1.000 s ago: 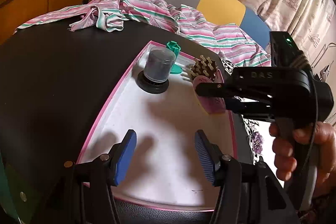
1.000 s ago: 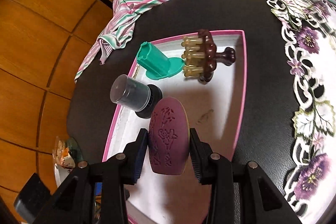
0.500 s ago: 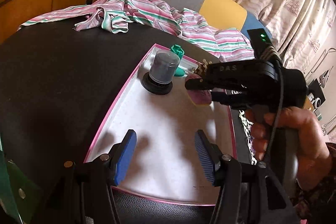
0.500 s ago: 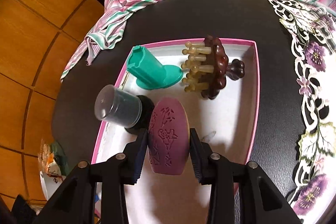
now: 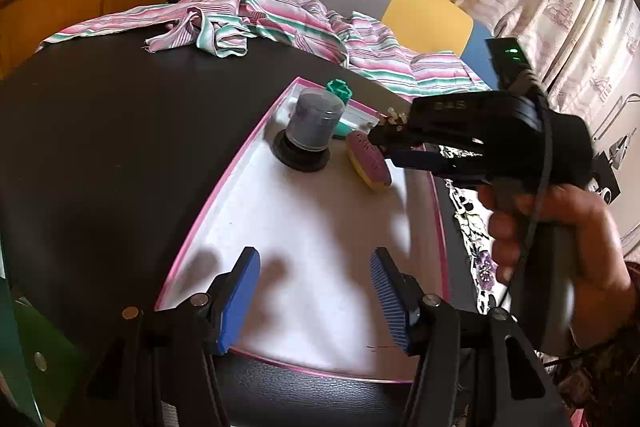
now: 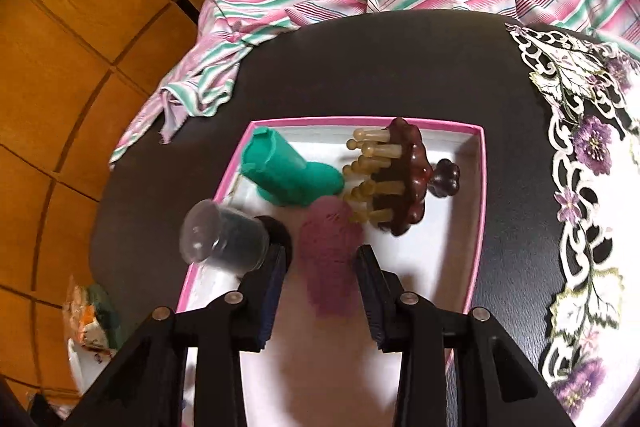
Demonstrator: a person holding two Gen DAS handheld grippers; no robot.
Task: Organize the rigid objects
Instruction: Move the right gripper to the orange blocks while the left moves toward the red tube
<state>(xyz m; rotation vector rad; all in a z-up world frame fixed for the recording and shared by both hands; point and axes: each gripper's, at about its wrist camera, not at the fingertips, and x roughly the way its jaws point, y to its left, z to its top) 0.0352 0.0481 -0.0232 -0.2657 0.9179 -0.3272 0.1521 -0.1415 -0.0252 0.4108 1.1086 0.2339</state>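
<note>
Nearest to us, the left claw (image 5: 314, 259) hangs over the near end of the pink-rimmed box (image 5: 225, 187). Its blue pads stand wide apart with nothing between them, only the box's white floor below. The box lies on the dark desk (image 5: 120, 147), and we place everything else by it.

Over the right side of the box a person's hand (image 5: 560, 239) holds the right claw (image 6: 320, 255), which points down into the box's far half. Its jaws are drawn in close on the purple oval block (image 5: 368, 163). The block is pinched by its sides between the pads (it is smeared in the right wrist view, so we cannot read the pattern on its face). From the left wrist view the block is tilted, with its lower edge at or just above the box floor. We cannot tell whether it touches.

Just left of the block, inside the box along its left wall, a clear-capped jar (image 5: 316, 119) stands upright on a black base. Beyond the jar, in the far left corner of the box, is a green boot-shaped piece (image 6: 288, 171). Beside it, against the far wall, a brown pegged massager (image 6: 404, 175) lies on its side, its pale pegs pointing towards the green piece and the nearest ones close to the block.

Outside the box to the right, a lace cloth with purple flowers (image 6: 580, 147) covers the desk. Past the far wall, a pink and green striped cloth (image 5: 248, 15) lies crumpled across the far edge of the desk.
</note>
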